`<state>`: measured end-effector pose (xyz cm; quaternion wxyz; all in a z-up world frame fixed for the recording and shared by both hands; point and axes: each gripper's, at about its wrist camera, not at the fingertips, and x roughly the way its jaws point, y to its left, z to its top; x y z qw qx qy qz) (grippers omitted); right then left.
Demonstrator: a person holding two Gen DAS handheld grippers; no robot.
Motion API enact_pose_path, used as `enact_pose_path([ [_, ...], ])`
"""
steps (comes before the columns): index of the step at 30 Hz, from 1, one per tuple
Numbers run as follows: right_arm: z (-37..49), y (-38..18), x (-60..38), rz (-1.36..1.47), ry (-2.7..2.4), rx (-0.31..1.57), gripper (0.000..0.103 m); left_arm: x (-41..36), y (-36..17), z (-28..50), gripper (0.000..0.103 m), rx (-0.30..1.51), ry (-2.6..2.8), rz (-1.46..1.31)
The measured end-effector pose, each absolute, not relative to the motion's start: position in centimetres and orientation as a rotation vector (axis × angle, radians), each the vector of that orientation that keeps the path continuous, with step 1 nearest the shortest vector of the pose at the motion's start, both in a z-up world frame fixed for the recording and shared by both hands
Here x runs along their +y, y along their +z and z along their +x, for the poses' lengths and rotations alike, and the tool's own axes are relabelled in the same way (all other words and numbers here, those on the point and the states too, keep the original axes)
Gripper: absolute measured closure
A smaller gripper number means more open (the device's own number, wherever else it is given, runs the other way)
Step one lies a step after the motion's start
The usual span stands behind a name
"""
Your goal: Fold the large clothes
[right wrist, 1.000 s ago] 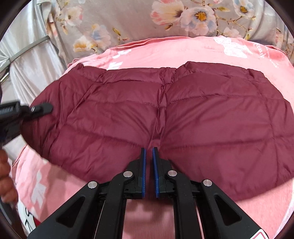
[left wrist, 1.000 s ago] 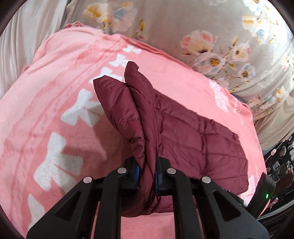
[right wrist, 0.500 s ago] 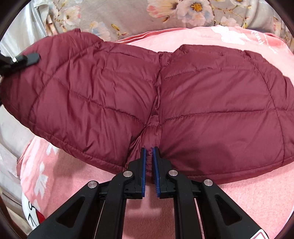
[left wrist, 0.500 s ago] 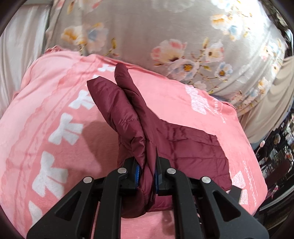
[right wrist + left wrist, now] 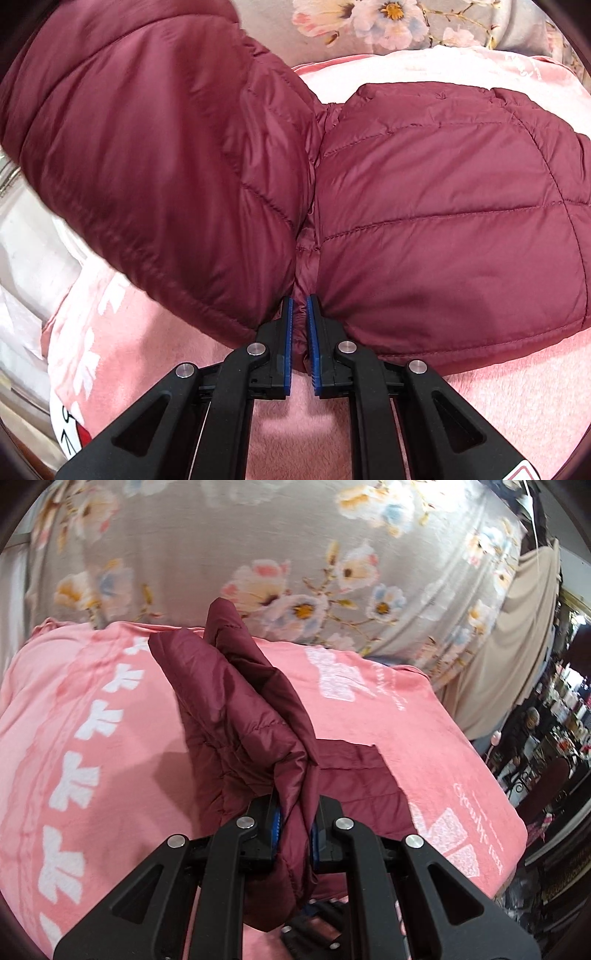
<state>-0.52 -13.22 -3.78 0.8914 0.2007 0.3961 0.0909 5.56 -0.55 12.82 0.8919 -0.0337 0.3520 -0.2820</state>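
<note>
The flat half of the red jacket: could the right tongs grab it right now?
Probably not yet. The right tongs are shut on the jacket's middle seam, so they'd have to let go first, though that flat half lies uncovered close beside them.

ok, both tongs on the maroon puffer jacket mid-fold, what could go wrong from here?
1. The left tongs pinch a thick, slick bunch of the jacket; it may slip out.
2. The right tongs grip only a thin bit of hem, an anchor that could pull free.
3. The pink blanket might drag along and wrinkle.
</note>
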Motion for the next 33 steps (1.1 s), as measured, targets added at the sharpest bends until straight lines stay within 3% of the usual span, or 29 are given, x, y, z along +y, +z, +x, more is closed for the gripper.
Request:
enact_pose_path([
  [15,-8.9,-2.4,-21.8,0.475,0.040,0.780,0.093,-11.4,9.9,6.7,0.094,0.817,-0.675,0.029],
  [33,-10.8,-1.2,-31.5,0.570,-0.109,0.715,0.091,-21.3,-0.5,6.5,0.094,1.013,-0.675,0.186],
])
